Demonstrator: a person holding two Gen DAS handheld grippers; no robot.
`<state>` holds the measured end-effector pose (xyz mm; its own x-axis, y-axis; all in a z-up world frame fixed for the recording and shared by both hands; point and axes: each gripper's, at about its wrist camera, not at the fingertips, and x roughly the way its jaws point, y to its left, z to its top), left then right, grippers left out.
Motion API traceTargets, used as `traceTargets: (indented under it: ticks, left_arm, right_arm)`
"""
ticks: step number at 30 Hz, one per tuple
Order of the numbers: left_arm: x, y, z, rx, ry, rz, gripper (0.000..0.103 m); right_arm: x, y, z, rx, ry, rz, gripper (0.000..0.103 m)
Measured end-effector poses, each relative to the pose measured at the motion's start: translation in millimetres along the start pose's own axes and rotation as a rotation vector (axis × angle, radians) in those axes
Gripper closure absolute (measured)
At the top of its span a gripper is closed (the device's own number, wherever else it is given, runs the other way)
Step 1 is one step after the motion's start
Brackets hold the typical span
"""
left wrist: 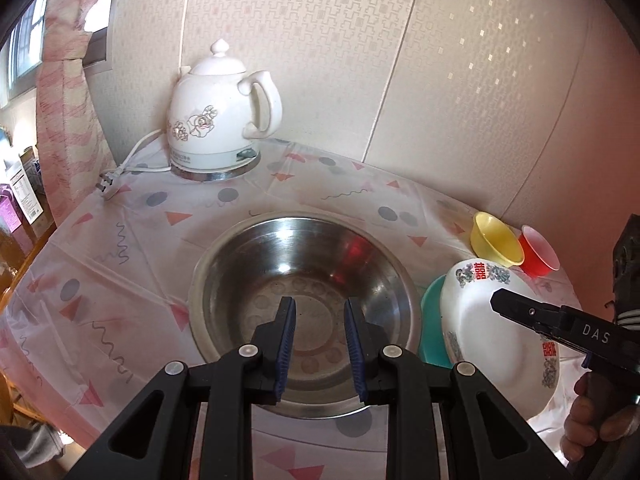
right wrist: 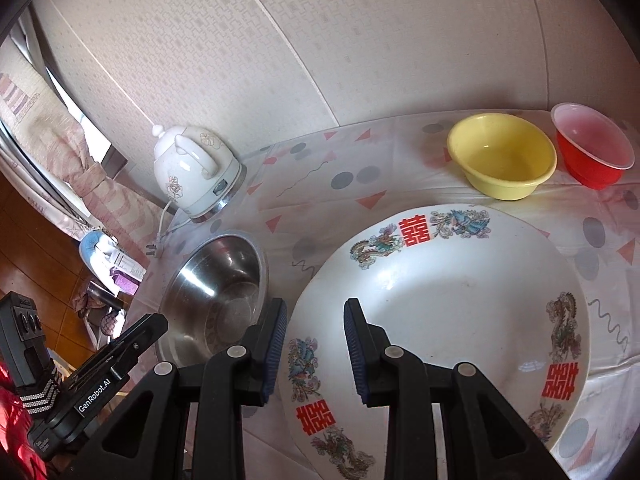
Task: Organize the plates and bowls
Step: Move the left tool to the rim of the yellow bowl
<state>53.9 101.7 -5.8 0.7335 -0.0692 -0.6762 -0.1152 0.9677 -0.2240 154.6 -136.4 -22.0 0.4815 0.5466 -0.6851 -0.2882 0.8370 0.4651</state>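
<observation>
A steel bowl [left wrist: 304, 312] sits on the patterned tablecloth [left wrist: 120, 264]. My left gripper [left wrist: 320, 306] hovers over its inside, open, with nothing between the pads. To the right, a white plate with red characters and dragons [right wrist: 460, 312] rests on a teal plate [left wrist: 430, 320]. My right gripper [right wrist: 316, 308] hangs above the white plate's left rim, open and holding nothing. Behind the plates stand a yellow bowl [right wrist: 500, 156] and a red bowl [right wrist: 592, 148]. Each view also catches the other tool: the right gripper [left wrist: 498, 302] and the left gripper [right wrist: 158, 326].
A white ceramic kettle [left wrist: 222, 116] on its base stands at the back left by the wall, its cord and plug [left wrist: 110, 188] trailing on the cloth. The table edge drops off at the left to a wooden floor with clutter [right wrist: 116, 272]. A hand [left wrist: 600, 420] holds the right tool.
</observation>
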Motion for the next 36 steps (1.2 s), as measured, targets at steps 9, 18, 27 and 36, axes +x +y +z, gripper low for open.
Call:
traceTargets:
  ticks: [9,18,27,36]
  left_arm:
    - [19,-48,12,0.089,0.038,-0.061,0.073]
    - [49,-84,28,0.119,0.126,-0.126,0.073]
    - [67,-121,39,0.196,0.124,-0.172,0.073]
    - [90,-144,45,0.213,0.165,-0.203,0.073]
  right_arm:
    - [-14,-39,5,0.086,-0.037,-0.048,0.073]
    - [-39,-84,17,0.21,-0.102,-0.095,0.073]
    - [-45,-118,30,0.294,-0.128,-0.138,0.073]
    - [-43,-136,41,0.324,-0.132,-0.15,0.073]
